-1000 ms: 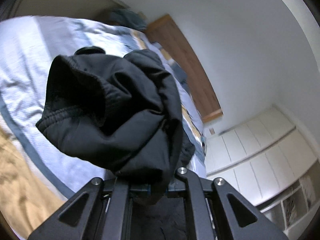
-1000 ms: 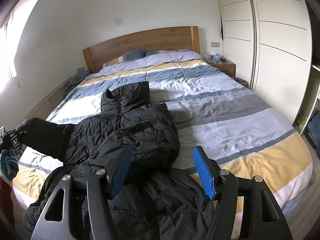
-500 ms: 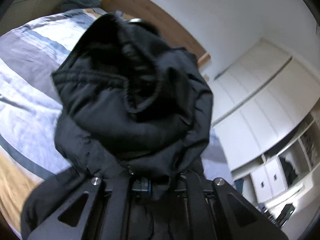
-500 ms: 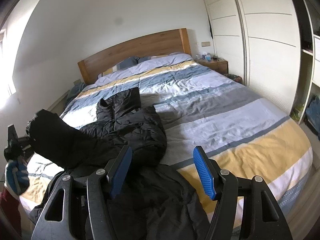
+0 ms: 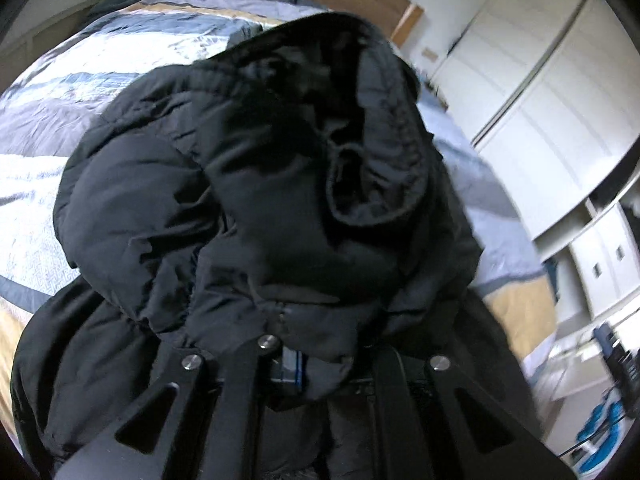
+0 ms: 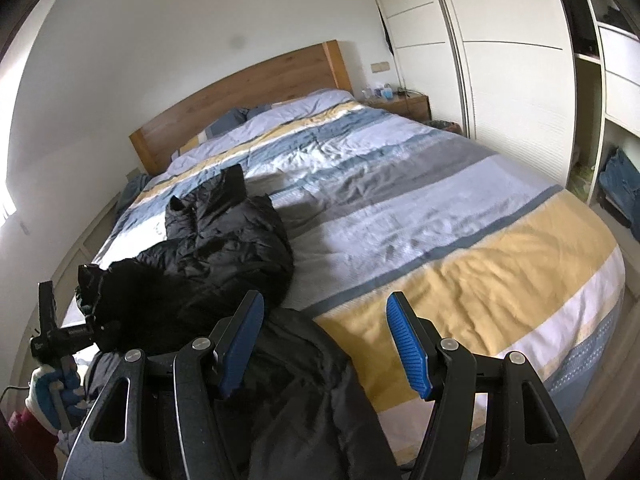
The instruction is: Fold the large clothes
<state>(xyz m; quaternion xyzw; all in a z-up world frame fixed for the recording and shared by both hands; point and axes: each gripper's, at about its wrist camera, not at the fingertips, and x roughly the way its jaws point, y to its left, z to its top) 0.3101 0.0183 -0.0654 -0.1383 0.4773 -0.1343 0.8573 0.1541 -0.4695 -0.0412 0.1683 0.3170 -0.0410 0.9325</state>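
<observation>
A black puffer jacket [image 6: 216,252] lies on the near left part of the striped bed [image 6: 440,208]. Its lower part [image 6: 304,392] hangs over the foot edge below my right gripper [image 6: 324,344], which is open and empty above it. My left gripper [image 5: 316,360] is shut on the jacket's sleeve cuff [image 5: 288,184], which fills the left wrist view and hides the fingertips. In the right wrist view the left gripper [image 6: 96,320] holds that sleeve [image 6: 132,292] just above the jacket at the bed's left side.
A wooden headboard [image 6: 240,92] and pillows are at the far end. White wardrobes [image 6: 500,60] and open shelves [image 6: 616,140] line the right wall. A nightstand [image 6: 404,104] stands by the headboard. The bed's right half is bare duvet.
My left gripper has swung the sleeve from out past the bed's left side inward over the jacket body. The right gripper has lifted and tilted a little, still open.
</observation>
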